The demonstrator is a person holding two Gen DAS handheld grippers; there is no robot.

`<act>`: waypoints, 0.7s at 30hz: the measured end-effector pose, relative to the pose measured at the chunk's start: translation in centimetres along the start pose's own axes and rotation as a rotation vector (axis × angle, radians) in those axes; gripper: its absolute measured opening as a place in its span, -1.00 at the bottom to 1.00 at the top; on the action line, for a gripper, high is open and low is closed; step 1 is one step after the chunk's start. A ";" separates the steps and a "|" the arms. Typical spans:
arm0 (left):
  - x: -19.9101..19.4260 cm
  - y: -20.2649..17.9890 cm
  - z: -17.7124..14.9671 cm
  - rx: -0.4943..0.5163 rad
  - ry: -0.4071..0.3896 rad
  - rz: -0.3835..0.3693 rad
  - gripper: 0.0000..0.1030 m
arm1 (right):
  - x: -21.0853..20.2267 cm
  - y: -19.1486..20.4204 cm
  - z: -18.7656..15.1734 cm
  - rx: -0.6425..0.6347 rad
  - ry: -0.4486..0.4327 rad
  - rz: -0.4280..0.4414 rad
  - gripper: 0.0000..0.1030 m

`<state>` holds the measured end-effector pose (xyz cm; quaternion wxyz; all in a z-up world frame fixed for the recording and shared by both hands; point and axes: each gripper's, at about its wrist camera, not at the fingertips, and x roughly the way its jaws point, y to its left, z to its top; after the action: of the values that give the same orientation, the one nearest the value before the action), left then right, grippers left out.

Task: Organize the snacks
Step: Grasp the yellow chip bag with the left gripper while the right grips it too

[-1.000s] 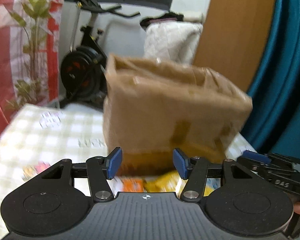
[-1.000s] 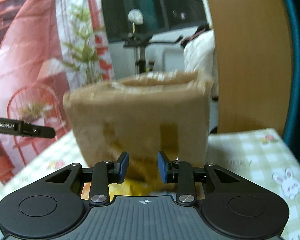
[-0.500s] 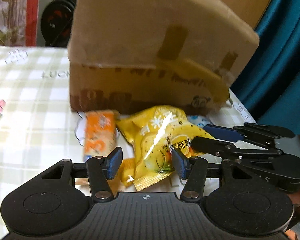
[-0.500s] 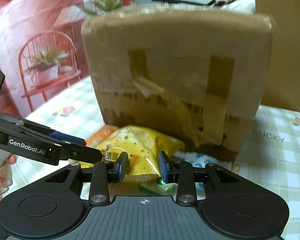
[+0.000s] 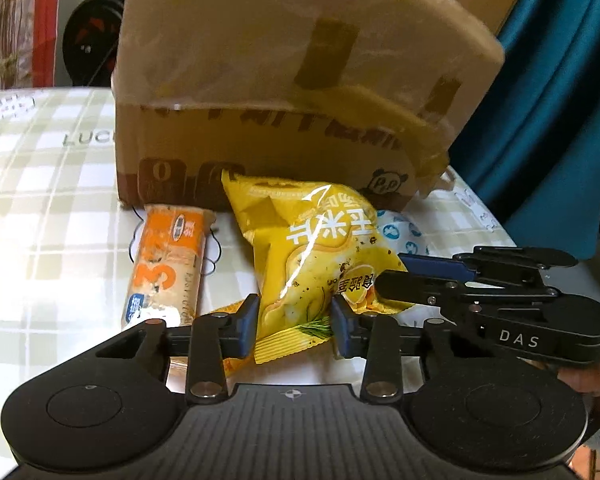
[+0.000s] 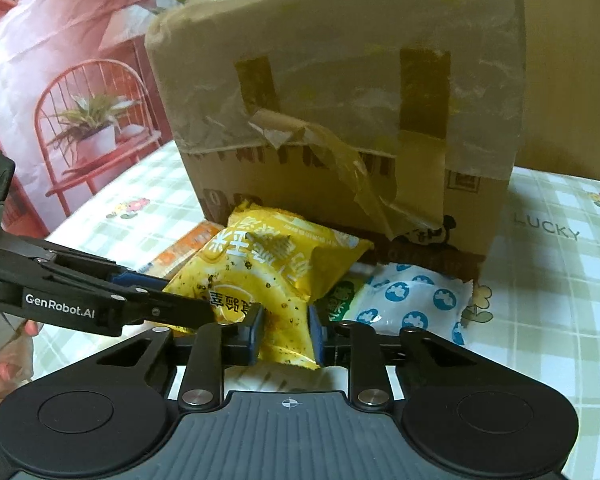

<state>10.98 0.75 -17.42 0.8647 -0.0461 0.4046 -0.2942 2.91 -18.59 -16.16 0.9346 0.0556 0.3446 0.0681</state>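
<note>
A yellow snack bag (image 5: 312, 248) lies on top of other snacks in front of a taped cardboard box (image 5: 300, 80). My left gripper (image 5: 294, 324) has the bag's near end between its blue pads; the jaws are closing and the pads press its sides. In the right wrist view my right gripper (image 6: 286, 332) is closing on the same yellow bag (image 6: 272, 272), pads against it. The right gripper (image 5: 392, 272) reaches in from the right, and the left gripper (image 6: 188, 298) from the left. An orange biscuit pack (image 5: 168, 268) lies left of the bag.
A white packet with blue print (image 6: 416, 300) and a green packet (image 6: 340, 296) lie under the bag's right side. The checked tablecloth (image 5: 40, 200) spreads to the left; the cardboard box (image 6: 340, 100) stands close behind. A teal curtain (image 5: 560, 100) hangs at the right.
Both grippers came down from facing the box to the snacks at its foot. Their jaws narrowed from standing apart to pressing on the yellow bag.
</note>
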 end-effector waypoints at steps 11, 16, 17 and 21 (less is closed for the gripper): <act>-7.2 -2.7 -1.2 0.040 -0.109 0.022 -0.24 | -6.2 2.9 0.6 -0.065 -0.107 0.055 -0.63; -11.3 -3.9 -0.6 0.081 -0.196 0.039 -0.24 | -9.4 5.1 2.5 -0.112 -0.192 0.071 -0.63; -12.0 -4.1 -0.2 0.087 -0.213 0.039 -0.24 | -10.1 5.4 3.1 -0.122 -0.217 0.073 -0.63; -14.2 -5.0 2.1 0.113 -0.299 0.037 -0.24 | -12.4 5.8 6.2 -0.157 -0.307 0.066 -0.63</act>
<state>3.01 4.06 -4.86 0.9217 -0.0331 0.2551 -0.2905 -2.94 -15.27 -2.70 0.9750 0.0035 0.1896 0.1161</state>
